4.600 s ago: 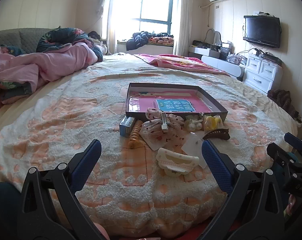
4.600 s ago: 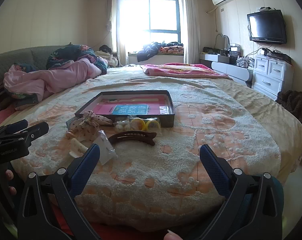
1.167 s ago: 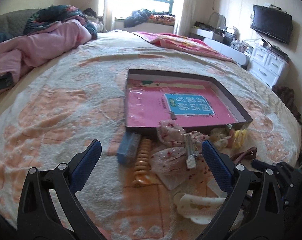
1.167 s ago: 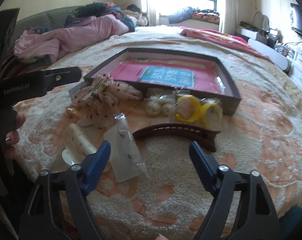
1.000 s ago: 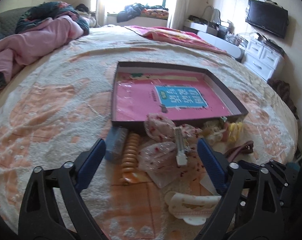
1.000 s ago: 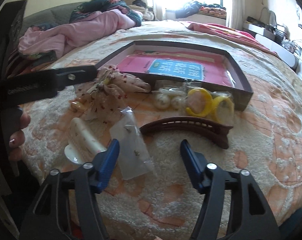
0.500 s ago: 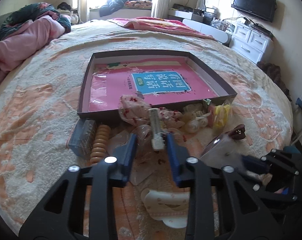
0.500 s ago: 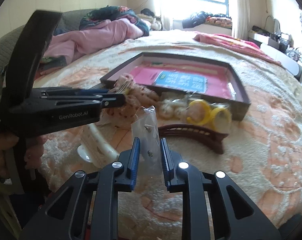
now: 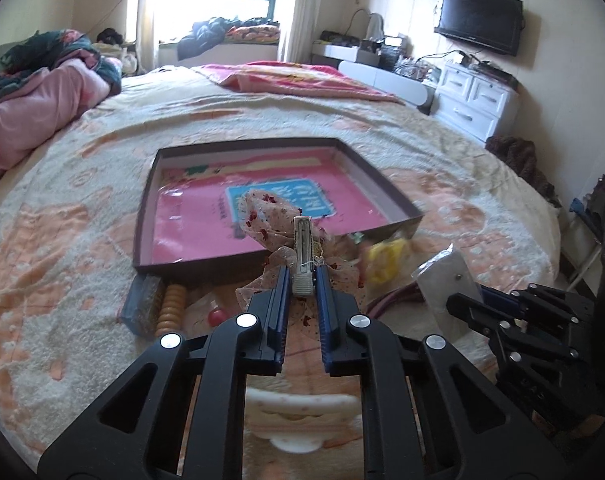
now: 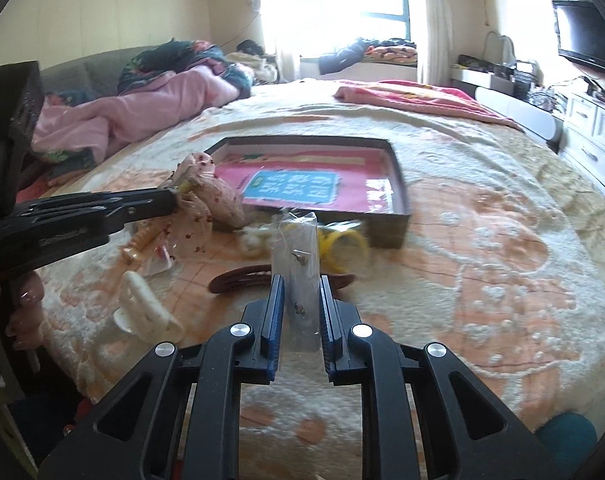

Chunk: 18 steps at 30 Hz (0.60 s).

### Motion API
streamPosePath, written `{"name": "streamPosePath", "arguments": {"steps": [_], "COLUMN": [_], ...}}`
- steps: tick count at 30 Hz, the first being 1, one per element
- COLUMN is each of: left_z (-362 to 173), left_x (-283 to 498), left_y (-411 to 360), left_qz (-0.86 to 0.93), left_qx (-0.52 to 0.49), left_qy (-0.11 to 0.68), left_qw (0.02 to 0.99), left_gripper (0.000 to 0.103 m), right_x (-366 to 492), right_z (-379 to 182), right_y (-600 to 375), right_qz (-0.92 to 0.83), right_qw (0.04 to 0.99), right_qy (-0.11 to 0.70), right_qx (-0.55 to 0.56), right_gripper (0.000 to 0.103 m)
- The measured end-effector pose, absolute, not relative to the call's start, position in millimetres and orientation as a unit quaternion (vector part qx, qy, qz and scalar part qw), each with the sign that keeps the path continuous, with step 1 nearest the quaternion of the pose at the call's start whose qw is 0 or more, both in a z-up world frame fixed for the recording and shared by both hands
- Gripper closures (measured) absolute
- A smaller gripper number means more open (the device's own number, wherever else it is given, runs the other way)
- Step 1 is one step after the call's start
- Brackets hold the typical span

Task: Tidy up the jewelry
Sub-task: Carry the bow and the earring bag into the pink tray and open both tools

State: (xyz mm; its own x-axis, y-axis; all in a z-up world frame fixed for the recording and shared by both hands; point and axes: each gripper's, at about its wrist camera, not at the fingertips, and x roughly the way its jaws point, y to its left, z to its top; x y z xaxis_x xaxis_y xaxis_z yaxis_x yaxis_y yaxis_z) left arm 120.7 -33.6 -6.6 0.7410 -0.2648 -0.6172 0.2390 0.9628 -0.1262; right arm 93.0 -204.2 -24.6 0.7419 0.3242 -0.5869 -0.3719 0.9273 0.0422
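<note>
The left gripper (image 9: 303, 280) is closed on the flat white metal clip of a hair bow (image 9: 276, 216), a gathered piece of sheer pale fabric dotted with red. The bow is held above the near edge of the box (image 9: 386, 194), a shallow rectangular tray with thin dark walls and a glossy pink lining bearing a blue label.

The right gripper (image 10: 300, 300) has just been closing and is clamped on a small clear plastic bag (image 10: 298, 256), flat and rectangular, in which two small stud-like metal pieces are seen. The bag is held upright in front of the near right corner of the box.

In front of the box, on the nubby cream and peach bedspread (image 10: 482, 248), the following are noted: a curved dark brown hair claw (image 10: 242, 280), smooth yellow rings (image 10: 342, 246) in clear wrapping, a ridged amber spiral coil (image 9: 170, 308), a small blue-grey box (image 9: 140, 304) beside the coil, and a cream plastic hair claw (image 10: 142, 308) nearest the bed edge.
</note>
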Motion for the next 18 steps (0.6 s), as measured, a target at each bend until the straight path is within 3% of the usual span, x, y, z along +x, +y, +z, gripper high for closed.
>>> {"name": "streamPosePath", "arguments": {"steps": [18], "left_z": [-1.2], "left_x": [155.2], "left_y": [-52.0], "left_qz": [-0.135], "left_qx": [-0.023], "left_qy": [0.320], "left_qw": [0.938], "left_gripper": [0.096], "right_x": [130.2], "right_z": [-3.9], "right_y": [-223.0], "right_qz": [0.158], "right_qw": [0.943], "right_qy": [0.290], "right_qx": [-0.031], "right_gripper": [0.087]}}
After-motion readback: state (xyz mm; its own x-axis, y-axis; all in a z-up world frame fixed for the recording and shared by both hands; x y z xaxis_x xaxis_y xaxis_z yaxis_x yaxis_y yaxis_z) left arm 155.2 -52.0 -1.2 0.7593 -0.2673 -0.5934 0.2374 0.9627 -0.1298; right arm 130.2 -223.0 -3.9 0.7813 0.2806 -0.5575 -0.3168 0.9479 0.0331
